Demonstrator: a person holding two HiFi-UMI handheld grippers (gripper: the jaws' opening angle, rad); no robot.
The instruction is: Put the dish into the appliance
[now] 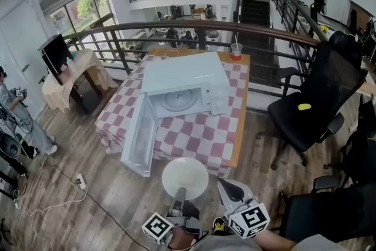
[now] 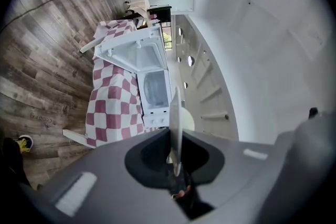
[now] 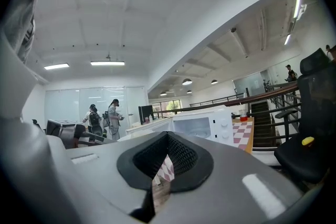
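Note:
A round white plate [image 1: 185, 178] hangs level in front of the table's near edge, with my left gripper [image 1: 181, 201] shut on its near rim. In the left gripper view the plate [image 2: 176, 113] shows edge-on, clamped between the jaws of the left gripper [image 2: 176, 162]. The white microwave [image 1: 188, 82] stands on the red-and-white checkered table [image 1: 194, 135]. Its door [image 1: 138, 138] is swung wide open to the left, and the turntable shows inside. My right gripper [image 1: 232, 191] is beside the plate on the right, shut on nothing, and in its own view the right gripper [image 3: 163, 176] faces the microwave [image 3: 202, 126].
A black office chair [image 1: 317, 97] with a small yellow object [image 1: 304, 107] on its seat stands right of the table. A cup with a red drink [image 1: 236, 51] sits on the far right corner. A power strip [image 1: 79, 180] and cable lie on the floor at left. A railing runs behind the table.

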